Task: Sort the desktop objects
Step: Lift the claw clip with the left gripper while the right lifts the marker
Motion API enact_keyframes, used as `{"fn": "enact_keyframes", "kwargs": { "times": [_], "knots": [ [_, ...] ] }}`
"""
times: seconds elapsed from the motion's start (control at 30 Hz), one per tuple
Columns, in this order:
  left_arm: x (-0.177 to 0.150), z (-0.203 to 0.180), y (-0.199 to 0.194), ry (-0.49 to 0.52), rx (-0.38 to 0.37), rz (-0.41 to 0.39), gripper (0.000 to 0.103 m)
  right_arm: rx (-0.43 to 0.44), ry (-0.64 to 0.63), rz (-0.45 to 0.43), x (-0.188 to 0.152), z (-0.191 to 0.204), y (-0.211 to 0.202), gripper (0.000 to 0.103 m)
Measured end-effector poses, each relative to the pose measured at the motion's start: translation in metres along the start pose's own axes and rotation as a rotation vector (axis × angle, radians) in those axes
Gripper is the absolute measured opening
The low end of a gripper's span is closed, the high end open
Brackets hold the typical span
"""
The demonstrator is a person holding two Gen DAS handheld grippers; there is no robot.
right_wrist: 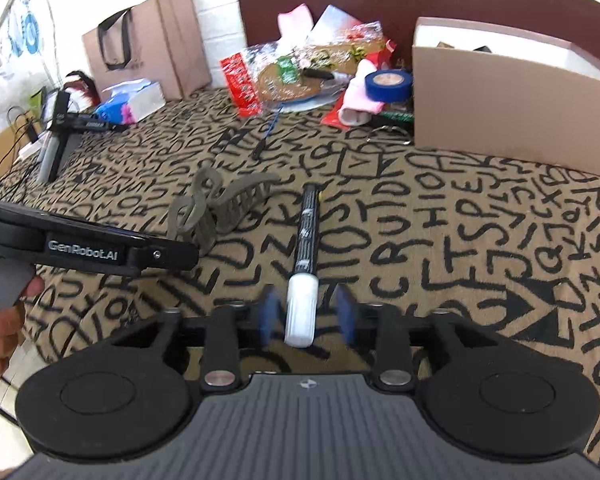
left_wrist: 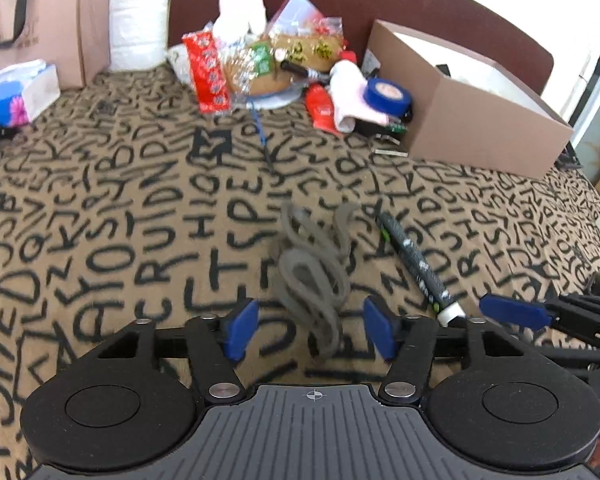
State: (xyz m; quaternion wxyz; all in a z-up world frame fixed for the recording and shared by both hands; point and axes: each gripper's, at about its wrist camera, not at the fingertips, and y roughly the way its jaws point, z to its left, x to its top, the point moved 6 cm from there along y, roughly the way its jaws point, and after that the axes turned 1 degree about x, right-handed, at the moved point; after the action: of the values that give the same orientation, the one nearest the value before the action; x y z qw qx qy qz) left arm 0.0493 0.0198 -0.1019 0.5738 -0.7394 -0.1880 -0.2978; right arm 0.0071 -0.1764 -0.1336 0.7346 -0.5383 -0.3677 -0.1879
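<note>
Right under my right gripper (right_wrist: 307, 314) the marker's (right_wrist: 306, 258) white cap sits between open jaws. My left gripper (left_wrist: 308, 330), jaws wide, has the gray hair claw (left_wrist: 314, 276) between its pads. With the 2 grippers so near, I could bump them or roll the marker away.

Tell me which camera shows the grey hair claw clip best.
The right wrist view: the hair claw clip appears sharp there, side-on, teeth visible. The left wrist view shows it blurred, end-on between the open left gripper fingers.

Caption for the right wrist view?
Open right hand-held gripper straddles a marker beside a hair claw.
</note>
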Motion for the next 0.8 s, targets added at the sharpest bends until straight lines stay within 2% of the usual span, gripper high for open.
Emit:
{"fn": "enact_keyframes", "kwargs": {
  "times": [0.17,0.3,0.57,0.67,0.8],
  "knots": [
    [0.014,-0.012,0.015,0.047,0.006,-0.009,0.08,0.002,-0.006,0.008,0.002,0.001,0.01,0.043],
    [0.017,-0.013,0.03,0.045,0.018,0.033,0.075,-0.005,-0.012,0.015,0.003,0.001,0.017,0.043],
    [0.02,-0.011,0.037,0.035,0.028,0.043,0.074,-0.006,-0.017,0.024,0.007,0.0,0.029,0.043],
    [0.018,-0.011,0.041,0.042,0.045,0.055,0.069,-0.009,-0.02,0.024,0.008,0.0,0.032,0.043],
    [0.018,-0.009,0.042,0.041,0.043,0.058,0.069,-0.009,-0.026,0.027,0.008,0.0,0.033,0.043]
  ]
}}
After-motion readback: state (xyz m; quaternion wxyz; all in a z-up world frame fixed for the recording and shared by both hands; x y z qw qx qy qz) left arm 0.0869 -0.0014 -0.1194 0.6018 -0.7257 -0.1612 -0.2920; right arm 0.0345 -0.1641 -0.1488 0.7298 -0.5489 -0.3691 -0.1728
